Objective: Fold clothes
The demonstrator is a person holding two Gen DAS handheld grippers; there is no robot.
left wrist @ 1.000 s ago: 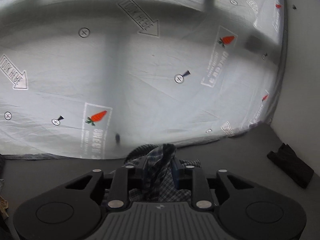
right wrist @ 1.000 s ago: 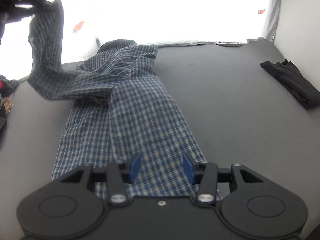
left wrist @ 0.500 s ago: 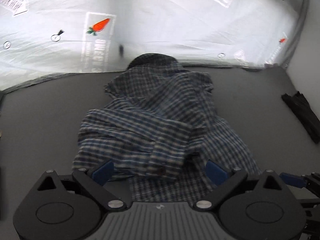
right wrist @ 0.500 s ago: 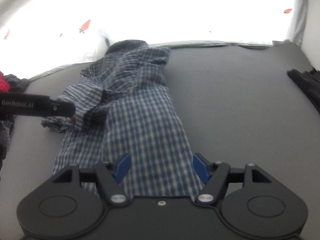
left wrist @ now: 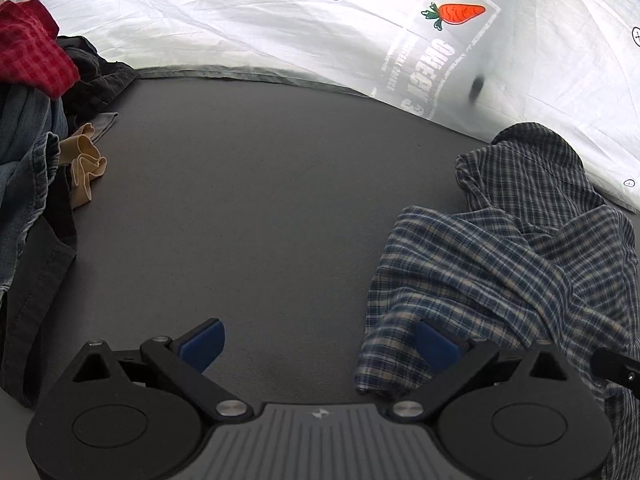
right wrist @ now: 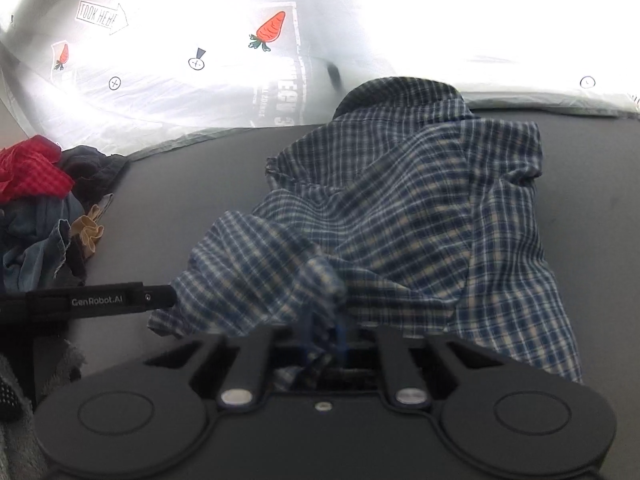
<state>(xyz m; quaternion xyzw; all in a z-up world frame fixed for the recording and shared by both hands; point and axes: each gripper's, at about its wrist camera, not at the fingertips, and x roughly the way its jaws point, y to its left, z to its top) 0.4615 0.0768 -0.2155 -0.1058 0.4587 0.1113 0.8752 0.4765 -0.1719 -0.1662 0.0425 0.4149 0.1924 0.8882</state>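
Note:
A blue plaid shirt point(right wrist: 420, 216) lies crumpled on the dark grey surface point(left wrist: 248, 200), collar toward the back. In the right wrist view my right gripper point(right wrist: 324, 344) is shut on a bunched fold of the shirt's near part. My left gripper point(left wrist: 318, 344) stands wide open low over the bare surface, left of the shirt point(left wrist: 500, 264). The shirt's left edge drapes just past its right finger point(left wrist: 436, 346), and nothing is gripped. A black finger of the left gripper point(right wrist: 100, 300) shows beside the shirt's left edge in the right wrist view.
A heap of other clothes point(left wrist: 32, 128) fills the left side: red checked cloth point(right wrist: 32, 172), denim, black fabric, a beige piece point(left wrist: 86, 164). A white printed sheet with carrots point(left wrist: 360, 32) borders the back edge.
The left gripper let go of the sleeve, opened wide and swung down and left of the shirt. The right gripper moved in over the shirt and shut on a fold of it.

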